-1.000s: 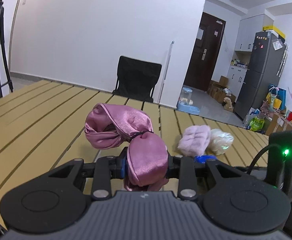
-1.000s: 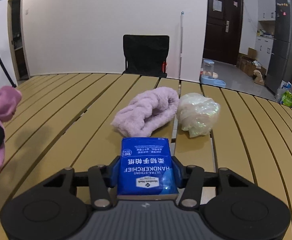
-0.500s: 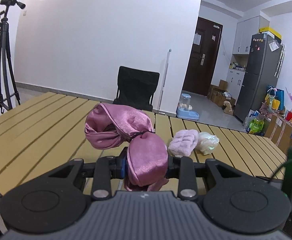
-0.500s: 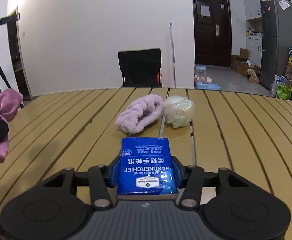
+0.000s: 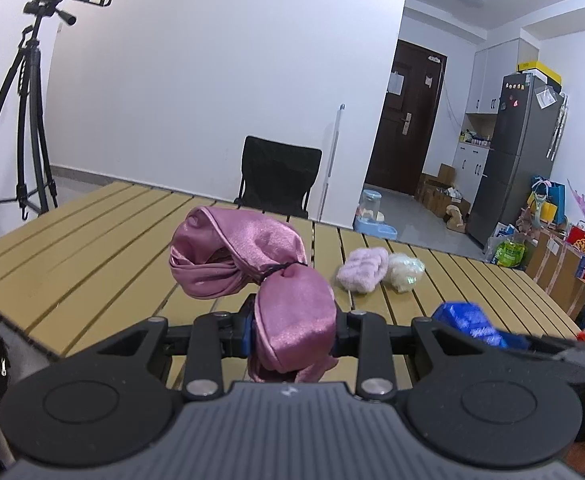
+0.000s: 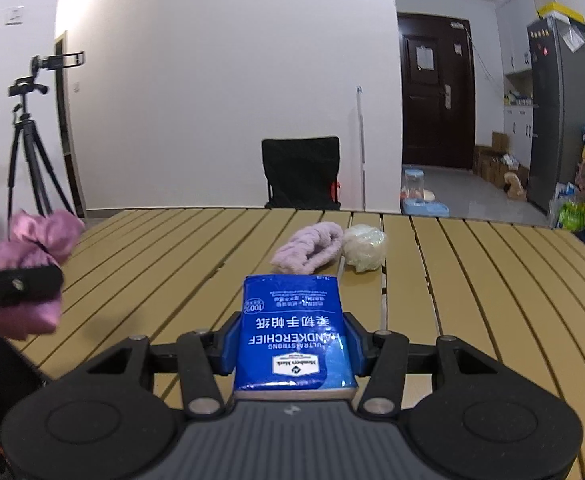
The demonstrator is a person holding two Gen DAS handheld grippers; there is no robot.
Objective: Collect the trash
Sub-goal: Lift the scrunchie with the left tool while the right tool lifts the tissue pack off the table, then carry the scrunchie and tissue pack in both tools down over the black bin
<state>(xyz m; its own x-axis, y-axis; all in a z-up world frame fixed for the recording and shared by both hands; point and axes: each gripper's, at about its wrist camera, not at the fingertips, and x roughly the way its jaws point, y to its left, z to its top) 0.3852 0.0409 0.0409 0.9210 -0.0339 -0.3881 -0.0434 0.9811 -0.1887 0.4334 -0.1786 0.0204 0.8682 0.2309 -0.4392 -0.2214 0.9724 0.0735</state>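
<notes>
Above the slatted table (image 6: 472, 280) — left fingers (image 5: 248, 326) clamp pink cloth (image 5: 292, 320), right fingers (image 6: 228, 346) tissue pack (image 6: 292, 332).

Left gripper (image 5: 294, 334): matte black frame with two round, disc-shaped housings, each carrying a shallow circular recess. A grey ribbed plate with a small pale logo at its upper edge sits between the discs. Two black link bars on each side run forward from silver pivot screws to the finger carriers; triangular cut-outs pierce the outer arms. The left finger pad (image 5: 246, 330) is blue.

Right gripper (image 6: 293, 346): identical build, with a black frame, a grey ribbed central plate bearing the logo, and silver pivot screws at both ends of the link bars. Blue finger pads (image 6: 228, 342) show on both sides.
</notes>
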